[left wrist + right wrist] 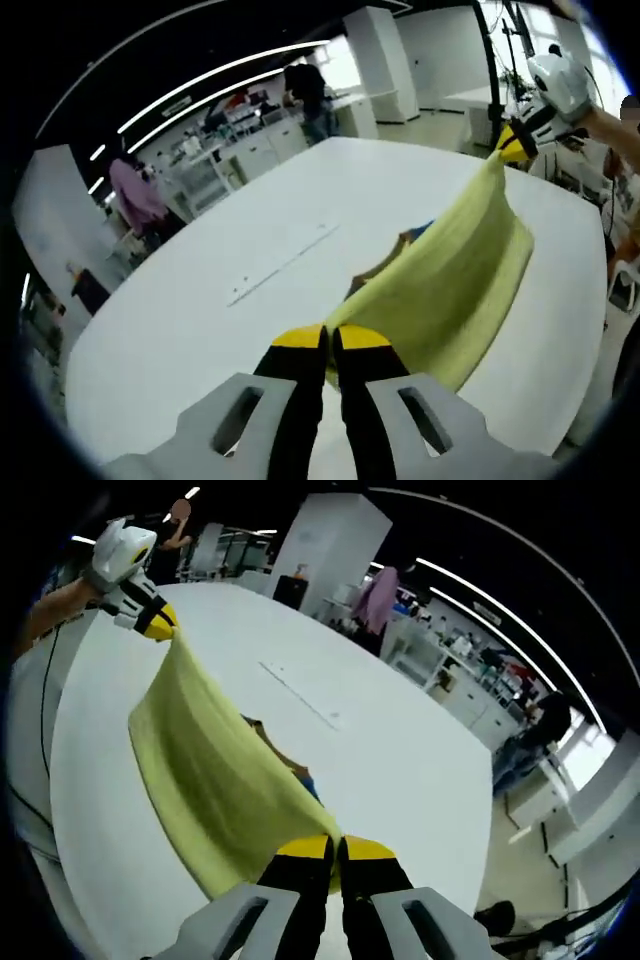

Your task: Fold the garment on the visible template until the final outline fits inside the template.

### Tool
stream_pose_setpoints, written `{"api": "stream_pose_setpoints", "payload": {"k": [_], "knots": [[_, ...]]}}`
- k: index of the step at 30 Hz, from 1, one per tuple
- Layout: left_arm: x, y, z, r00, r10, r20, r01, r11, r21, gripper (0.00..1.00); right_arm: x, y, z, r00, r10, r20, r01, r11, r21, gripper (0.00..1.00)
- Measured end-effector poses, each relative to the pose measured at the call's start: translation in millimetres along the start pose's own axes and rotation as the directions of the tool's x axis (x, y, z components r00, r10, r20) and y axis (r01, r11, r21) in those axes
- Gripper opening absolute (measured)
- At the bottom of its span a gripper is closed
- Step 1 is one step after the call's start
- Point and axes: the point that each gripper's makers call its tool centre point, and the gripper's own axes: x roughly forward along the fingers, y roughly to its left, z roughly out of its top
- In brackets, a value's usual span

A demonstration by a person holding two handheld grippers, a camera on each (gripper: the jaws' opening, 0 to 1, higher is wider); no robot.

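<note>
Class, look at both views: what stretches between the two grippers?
The yellow garment hangs stretched between the left gripper and right gripper, lifted above the white table. Both views show this.

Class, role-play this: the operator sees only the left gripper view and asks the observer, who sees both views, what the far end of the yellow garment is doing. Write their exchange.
Operator: My left gripper is shut on the garment. What about the right gripper's tips?
Observer: In the right gripper view, the right gripper has its jaws closed on the cloth's near corner.
Operator: Is the cloth taut or sagging?
Observer: From that side it hangs as a sagging band between the two grippers, above the table.
Operator: Anything under the cloth?
Observer: A brown and blue patch shows on the table just behind the cloth; I cannot tell what it is.
</note>
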Motion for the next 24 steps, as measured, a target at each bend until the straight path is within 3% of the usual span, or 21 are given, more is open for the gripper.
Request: {"api": "stream_pose_setpoints", "payload": {"k": [11, 24], "knots": [[39, 8.4, -10.5, 0.999, 0.018, -0.04, -0.017, 1.0, 0.013, 0.0, 37, -4, -11.1, 1.0, -0.007, -0.012, 0.007, 1.0, 0.028, 0.0], [94, 13.8, -45.9, 0.991, -0.01, -0.13, 0.005, 0.999, -0.038, 0.0, 85, -2, -28.1, 0.998, 0.015, -0.064, -0.013, 0.999, 0.033, 0.0]]}}
